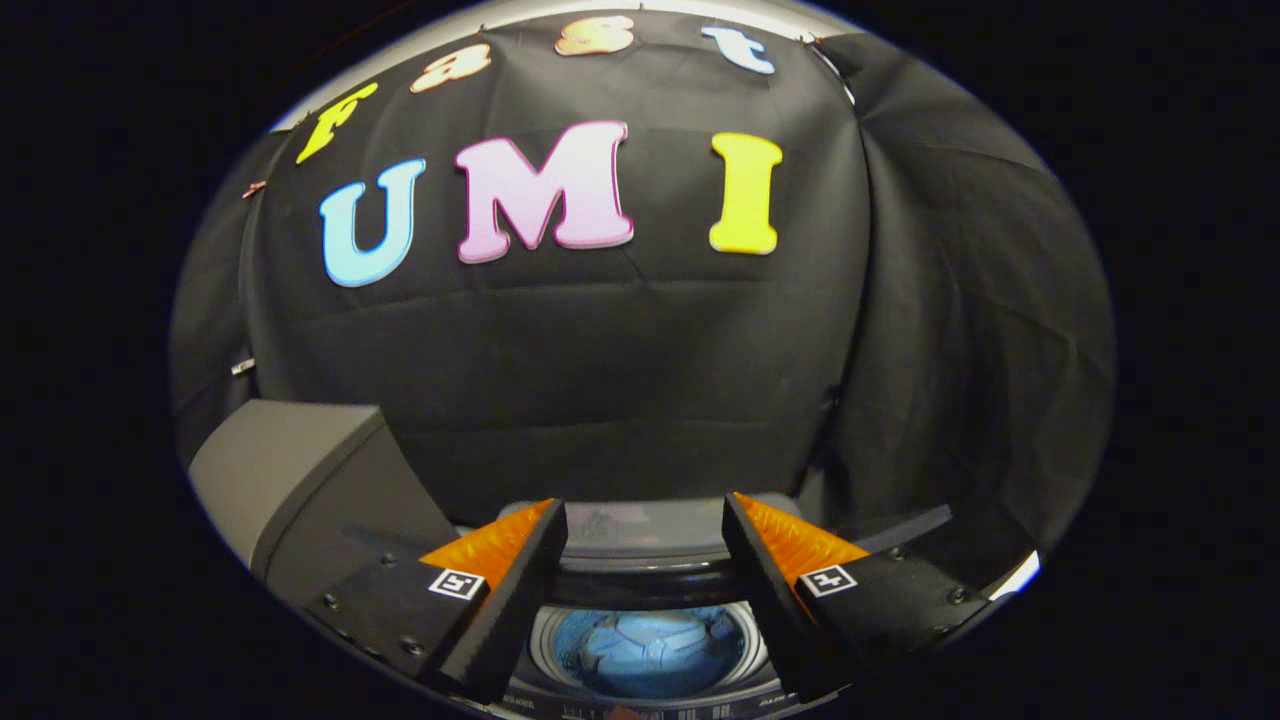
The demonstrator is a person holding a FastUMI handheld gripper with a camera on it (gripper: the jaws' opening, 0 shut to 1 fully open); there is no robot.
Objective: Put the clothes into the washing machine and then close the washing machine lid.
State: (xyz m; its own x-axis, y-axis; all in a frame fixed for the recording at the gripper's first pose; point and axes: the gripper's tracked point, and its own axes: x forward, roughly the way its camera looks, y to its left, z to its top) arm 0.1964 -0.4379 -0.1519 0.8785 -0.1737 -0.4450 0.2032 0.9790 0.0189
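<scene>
My gripper hangs above the washing machine with its fingers spread apart and nothing between them. Below and between the fingers I look down into the round drum, where a blue garment lies crumpled at the bottom. The machine's dark rim and a pale control strip run just beyond the fingertips. The lid itself I cannot make out from here.
A grey box-like unit stands close to the left of the machine, beside the left finger. The black cloth wall hangs right behind the machine and wraps round to the right.
</scene>
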